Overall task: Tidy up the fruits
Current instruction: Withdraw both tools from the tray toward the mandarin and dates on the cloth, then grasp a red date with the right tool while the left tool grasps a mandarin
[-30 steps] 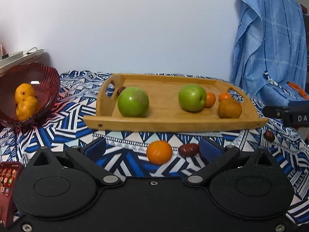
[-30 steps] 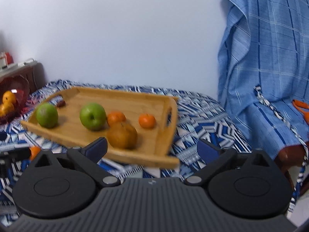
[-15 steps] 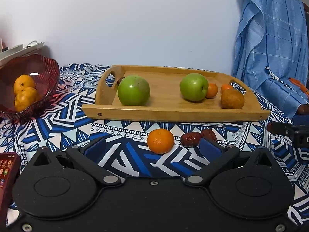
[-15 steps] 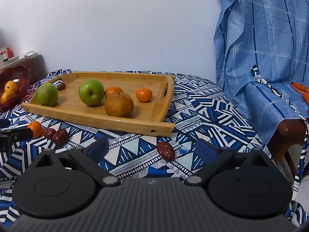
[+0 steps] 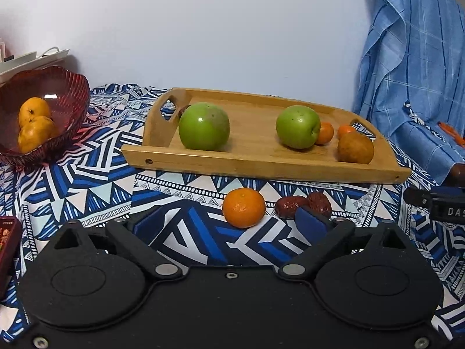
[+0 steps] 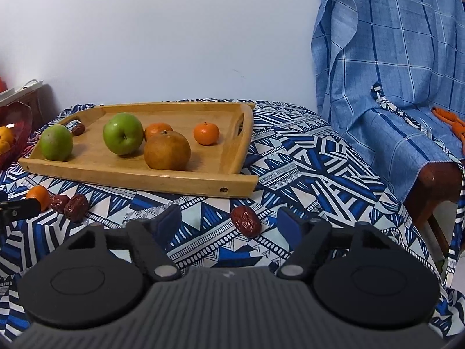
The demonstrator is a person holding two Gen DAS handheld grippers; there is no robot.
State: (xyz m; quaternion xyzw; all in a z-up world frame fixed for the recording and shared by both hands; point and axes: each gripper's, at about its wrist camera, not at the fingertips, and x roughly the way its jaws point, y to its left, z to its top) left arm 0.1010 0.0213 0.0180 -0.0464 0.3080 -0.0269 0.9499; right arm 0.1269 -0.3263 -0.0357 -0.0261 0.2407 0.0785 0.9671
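Open cloth (image 6: pixel 319 157) right of tray (image 6: pixel 174 181)

tray (image 5: pixel 261 168): apples, pear, mandarins | cloth: mandarin (image 5: pixel 243 207), dates (image 5: pixel 290 206) | bowl (image 5: pixel 69 93): oranges

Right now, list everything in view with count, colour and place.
tray: 1, wooden, mid-table.
apples: 2, green, on tray.
pear: 1, brown, on tray.
tray tangerines: 2, orange, on tray.
tray date: 1, dark red, tray's far-left corner.
loose tangerine: 1, orange, on tablecloth.
loose dates: 3, dark red, on tablecloth.
bowl: 1, red, holding 2 oranges.
tablecloth: 1, blue-white.
blue cloth: 1, over chair.
left gripper: closing, around loose tangerine.
right gripper: closing, around one date.
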